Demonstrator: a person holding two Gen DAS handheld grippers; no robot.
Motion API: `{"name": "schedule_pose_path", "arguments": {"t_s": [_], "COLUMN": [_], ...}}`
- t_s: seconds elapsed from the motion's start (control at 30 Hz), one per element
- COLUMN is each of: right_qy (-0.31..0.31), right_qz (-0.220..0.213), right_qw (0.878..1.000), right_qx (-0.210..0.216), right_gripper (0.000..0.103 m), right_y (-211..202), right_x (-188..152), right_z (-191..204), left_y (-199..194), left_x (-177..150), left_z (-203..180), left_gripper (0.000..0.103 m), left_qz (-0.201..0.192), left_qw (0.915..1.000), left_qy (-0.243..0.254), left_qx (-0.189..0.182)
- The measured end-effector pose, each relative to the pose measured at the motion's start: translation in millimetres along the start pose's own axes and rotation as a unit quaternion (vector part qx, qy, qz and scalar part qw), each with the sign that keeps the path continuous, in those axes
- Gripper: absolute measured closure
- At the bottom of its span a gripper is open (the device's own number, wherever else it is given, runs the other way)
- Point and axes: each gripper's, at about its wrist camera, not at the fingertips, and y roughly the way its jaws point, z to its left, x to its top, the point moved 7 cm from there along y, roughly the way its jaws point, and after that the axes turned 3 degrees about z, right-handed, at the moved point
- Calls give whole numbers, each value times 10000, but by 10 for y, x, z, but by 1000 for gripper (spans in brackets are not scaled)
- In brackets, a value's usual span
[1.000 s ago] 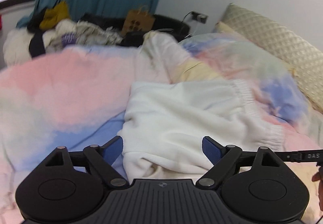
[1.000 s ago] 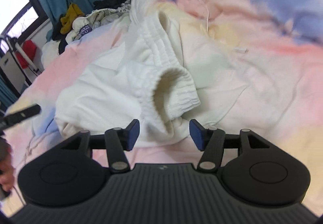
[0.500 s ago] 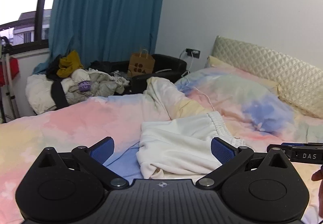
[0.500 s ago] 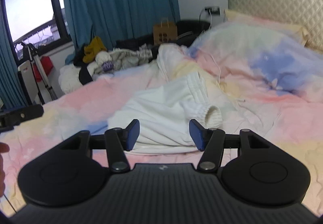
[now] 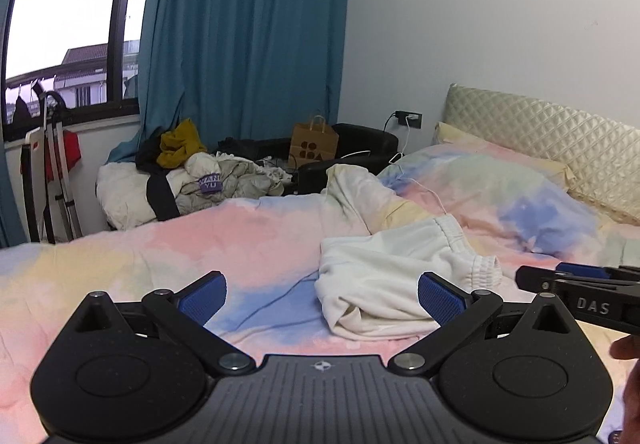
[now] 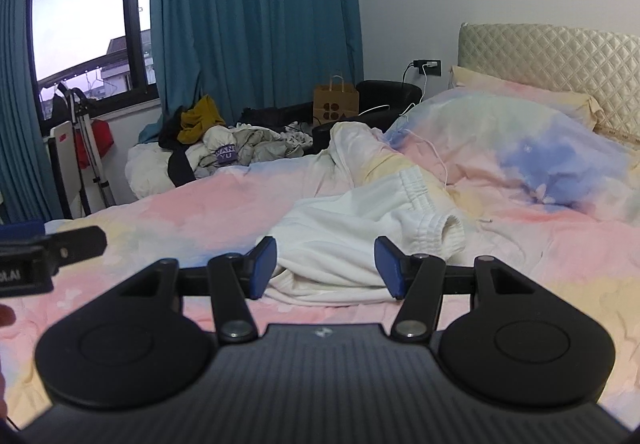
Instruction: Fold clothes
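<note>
White trousers (image 5: 404, 276) lie bunched on the bed (image 5: 240, 236); left tool (image 5: 322, 296) wide, right tool (image 6: 326, 268) narrower, both empty; pinching 1 layer could drag the quilt too.

The white sweatpants (image 5: 400, 276) (image 6: 360, 240) lie crumpled in a loose heap on the pastel bedcover (image 5: 240, 244). The ribbed elastic waistband (image 6: 428, 204) is turned toward the pillow side and stands slightly open.
</note>
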Motion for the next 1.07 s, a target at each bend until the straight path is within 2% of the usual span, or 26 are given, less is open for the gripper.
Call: {"name": "schedule_pose_path", "arguments": {"t_s": [0.1,0.2,0.23,0.33,0.47,0.73,1.07], "right_qy": [78,108,103,85,130,85,-149], "right_qz": [18,-75,-124,-126,157,67,-78], "right_qw": [9998,9998,9998,9999,9996,9987,9984], "right_qx": [178,167,137,43,-179,-493,-532], "right_gripper": [43,19,18,18,18,18,18], "right_y": [-36,-66,-81,-73,5,-69,-180], "right_x": [-110,-200,-225,-299,-422,-548,-537], "right_z": [94,158,179,217,196,186,220], "left_y": [-77,-129,-135,-142,-187,-277,-310], "left_x": [-121,-242,-275,-343,-355,-379,-397], "left_z": [42,80,88,100,84,53,8], "left_gripper": [0,0,0,0,0,0,0], "left_qz": [18,65,77,102,80,34,50], "left_qw": [10000,10000,10000,9999,9999,9996,9994], "left_qy": [-5,-23,-17,46,126,285,328], "left_qx": [7,-9,-9,29,22,7,74]}}
